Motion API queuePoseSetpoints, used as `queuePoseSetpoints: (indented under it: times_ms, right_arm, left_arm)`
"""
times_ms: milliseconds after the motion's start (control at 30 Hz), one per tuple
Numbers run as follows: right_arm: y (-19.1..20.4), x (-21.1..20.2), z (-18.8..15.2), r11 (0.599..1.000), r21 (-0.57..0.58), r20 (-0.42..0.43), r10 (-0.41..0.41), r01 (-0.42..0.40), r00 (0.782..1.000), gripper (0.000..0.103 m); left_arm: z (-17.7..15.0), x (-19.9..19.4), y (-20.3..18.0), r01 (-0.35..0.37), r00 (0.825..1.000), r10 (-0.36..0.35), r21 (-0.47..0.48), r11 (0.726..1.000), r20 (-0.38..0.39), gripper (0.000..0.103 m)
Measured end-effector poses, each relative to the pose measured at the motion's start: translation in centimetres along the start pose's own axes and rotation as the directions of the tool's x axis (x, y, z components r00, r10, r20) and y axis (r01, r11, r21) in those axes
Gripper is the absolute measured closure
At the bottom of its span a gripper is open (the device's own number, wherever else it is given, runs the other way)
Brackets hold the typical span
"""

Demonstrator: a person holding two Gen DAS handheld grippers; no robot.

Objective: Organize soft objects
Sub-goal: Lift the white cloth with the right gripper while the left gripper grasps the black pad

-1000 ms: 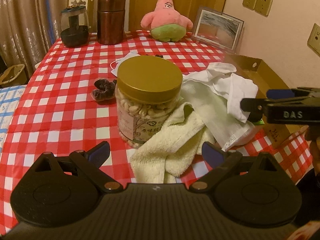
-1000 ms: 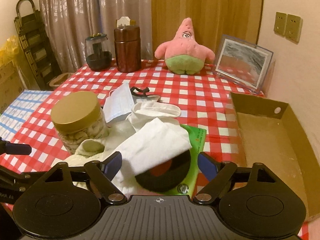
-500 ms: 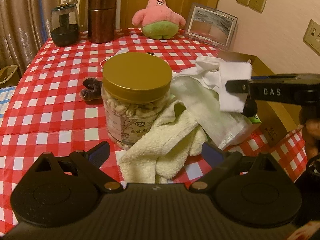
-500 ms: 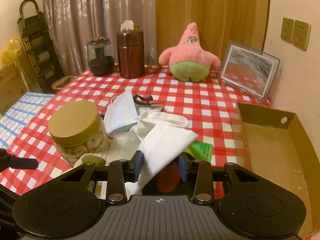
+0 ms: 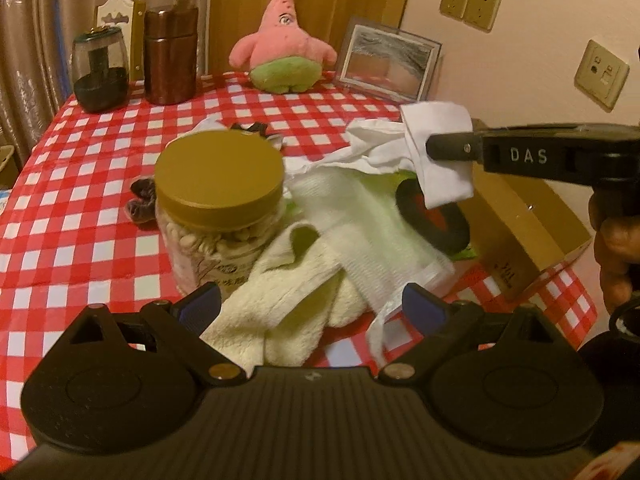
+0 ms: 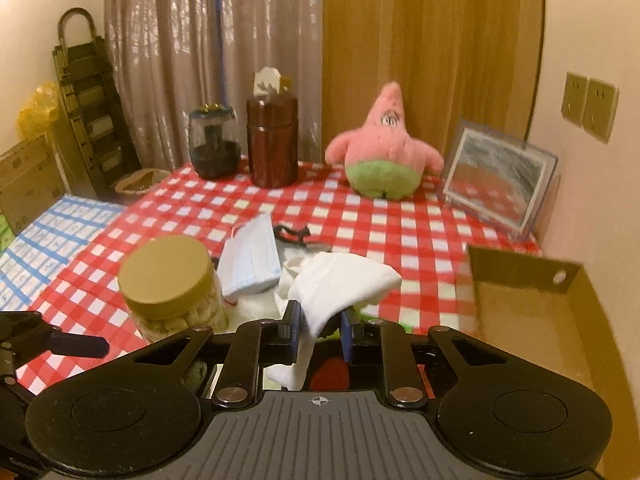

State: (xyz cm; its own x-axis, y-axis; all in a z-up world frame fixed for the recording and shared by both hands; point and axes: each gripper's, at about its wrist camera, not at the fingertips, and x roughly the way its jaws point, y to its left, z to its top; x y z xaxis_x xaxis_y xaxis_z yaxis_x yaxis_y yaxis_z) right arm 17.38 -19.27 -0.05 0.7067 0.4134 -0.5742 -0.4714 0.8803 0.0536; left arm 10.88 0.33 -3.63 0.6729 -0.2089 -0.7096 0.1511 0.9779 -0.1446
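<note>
Red-and-white checked table (image 5: 80, 216): a white sock (image 6: 340, 288) is clamped in the right gripper (image 6: 320, 330), whose jaws have just been closing, and is held above the front right part, folded and drooping. Below it are piled a cream towel (image 5: 280, 296) and white cloths (image 5: 360, 216). A gold-lidded jar (image 5: 218, 188) stands just beside the pile. A cardboard box (image 6: 532, 320) sits at the right edge. The left gripper (image 5: 312, 308) is spread wide, grasping nothing.

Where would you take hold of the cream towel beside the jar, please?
Grip the cream towel at its raised fold nearest the left gripper, coming from above and the front. The jar blocks its far side, and the white cloth overlaps its right.
</note>
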Motion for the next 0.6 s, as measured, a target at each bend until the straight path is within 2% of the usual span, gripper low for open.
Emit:
queuePoseSetpoints:
  times_ms: [333,600]
  right_arm:
    - [-0.2,-2.9,3.8,0.998,-0.064,0.111,-0.01,0.017,0.994,0.083]
    - [-1.9,-6.1,5.3,0.995,-0.081,0.177,-0.044,0.059,0.983,0.083]
  left_arm:
    - [1.2,-0.8,-2.1,0.031,0.998,-0.032,0.033,0.999,0.046,0.008]
    - [2.5,-0.2,-4.2,0.073,0.995,-0.078,0.074,0.995,0.066,0.011]
